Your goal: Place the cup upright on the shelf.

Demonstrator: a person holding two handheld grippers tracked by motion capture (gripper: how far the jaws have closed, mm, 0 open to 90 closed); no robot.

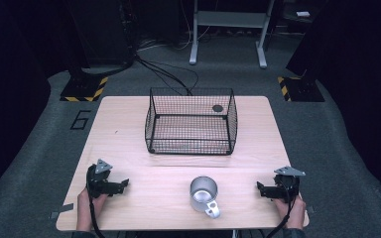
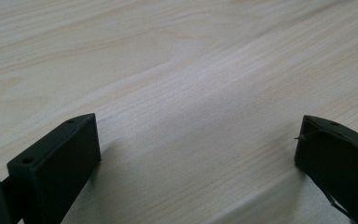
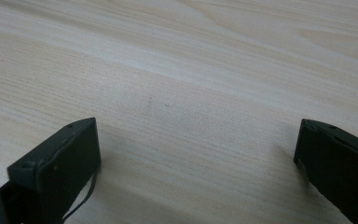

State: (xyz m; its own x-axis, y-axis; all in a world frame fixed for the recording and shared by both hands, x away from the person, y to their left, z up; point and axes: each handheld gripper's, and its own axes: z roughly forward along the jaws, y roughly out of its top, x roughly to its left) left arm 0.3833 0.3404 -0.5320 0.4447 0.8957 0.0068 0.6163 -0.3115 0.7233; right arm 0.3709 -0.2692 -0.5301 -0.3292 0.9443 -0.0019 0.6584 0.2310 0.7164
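Two grippers, high view: the left gripper [image 1: 121, 185] and the right gripper [image 1: 261, 189] rest low on the pale wooden bench [image 1: 124, 129], one at each near corner, each held by a hand.
Mug, high view: a shiny round metal mug with a loop handle [image 1: 204, 195] stands upright on the bench between the two grippers, apart from both, handle turned toward the near edge.
Basket, high view: a black rectangular wire-mesh basket [image 1: 191, 126] sits behind the mug, toward the far side of the bench, with nothing seen lying inside it.
Left gripper view: the two black jaws are spread wide, bare wood grain between them, nothing pinched.
Right gripper view: these jaws are also spread wide over bare bench, nothing pinched.
Done so far: judging by how things lie, nothing; the mug is untouched and outside the basket.
Left to do: probably all of it, namely reaching for the mug, closing on it, lifting it and setting it into the basket, if that is the aim.
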